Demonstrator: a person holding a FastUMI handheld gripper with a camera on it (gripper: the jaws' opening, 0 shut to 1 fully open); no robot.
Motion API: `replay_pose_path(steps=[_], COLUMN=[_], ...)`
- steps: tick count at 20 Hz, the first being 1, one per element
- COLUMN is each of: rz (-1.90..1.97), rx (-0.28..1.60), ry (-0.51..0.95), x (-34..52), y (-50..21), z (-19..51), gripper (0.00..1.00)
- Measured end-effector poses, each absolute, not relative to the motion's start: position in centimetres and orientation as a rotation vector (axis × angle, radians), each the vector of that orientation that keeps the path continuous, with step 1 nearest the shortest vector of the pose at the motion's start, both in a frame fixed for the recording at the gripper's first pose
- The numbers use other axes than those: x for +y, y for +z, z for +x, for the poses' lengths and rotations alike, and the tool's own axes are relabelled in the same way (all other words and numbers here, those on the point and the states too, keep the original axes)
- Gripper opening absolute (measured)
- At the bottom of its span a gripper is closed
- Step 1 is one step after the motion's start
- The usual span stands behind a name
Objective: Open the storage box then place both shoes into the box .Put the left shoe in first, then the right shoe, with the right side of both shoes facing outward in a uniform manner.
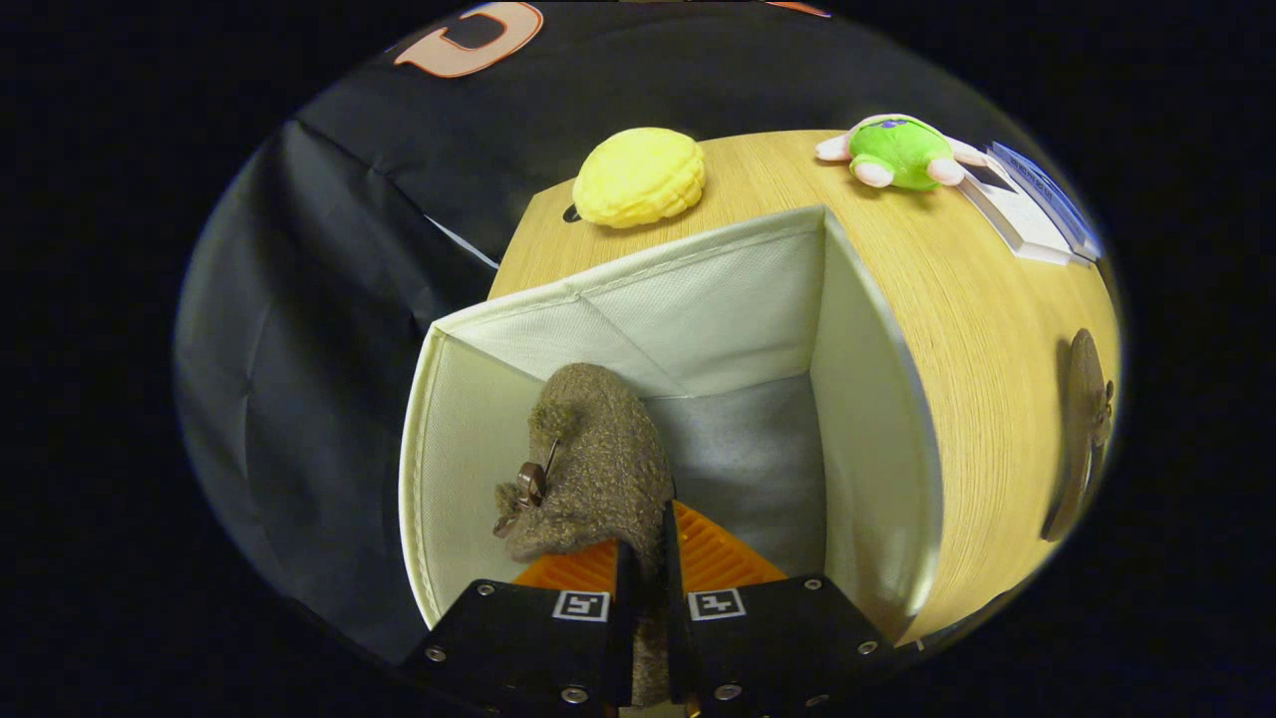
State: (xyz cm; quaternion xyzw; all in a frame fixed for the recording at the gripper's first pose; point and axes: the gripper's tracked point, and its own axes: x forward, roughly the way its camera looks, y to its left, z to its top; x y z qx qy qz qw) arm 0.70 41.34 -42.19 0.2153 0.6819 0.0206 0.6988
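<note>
- The tool (646,588) is clenched on a brown fuzzy shoe (598,459); both fingers press a thin fold of its fabric, with almost no gap between them.
- The shoe hangs inside the open storage box (698,299), close to the left wall, its far end pointing down toward the grey bottom of the box.
- Judging by the woolly knit and the way the edge pinches flat, the shoe is light and soft. It should flop and sag rather than hold its shape, and is unlikely to break if dropped.
- The pinched rim looks like a sound place to hold: the cloth is rough, so it should not slip, though the body may swing.
- A small dark ornament (530,486) sits on the side of the shoe and could snag on the box wall.
- The box walls are pale fabric and probably give when pushed.
- The box stands on a wooden counter (977,329), at its corner.
- Beyond the box lie a yellow plush toy (639,178), a green plush toy (897,152) and a flat white item (1027,214).
- Another brown shoe (1082,429) lies on the counter to the right, well apart from the box.
</note>
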Motion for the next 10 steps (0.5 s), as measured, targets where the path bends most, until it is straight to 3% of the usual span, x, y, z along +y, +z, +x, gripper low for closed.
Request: replay_pose_path(steps=[3,8,10], rz=[0.561,0.623,0.622], rx=[1.551,1.465,1.415], ry=[0.073,0.198,0.222], x=[42.7,42.6,41.1], y=[-41.6,-37.6,-35.5], z=[-0.2,0.5,1.1], gripper=[0.23,0.55,0.58])
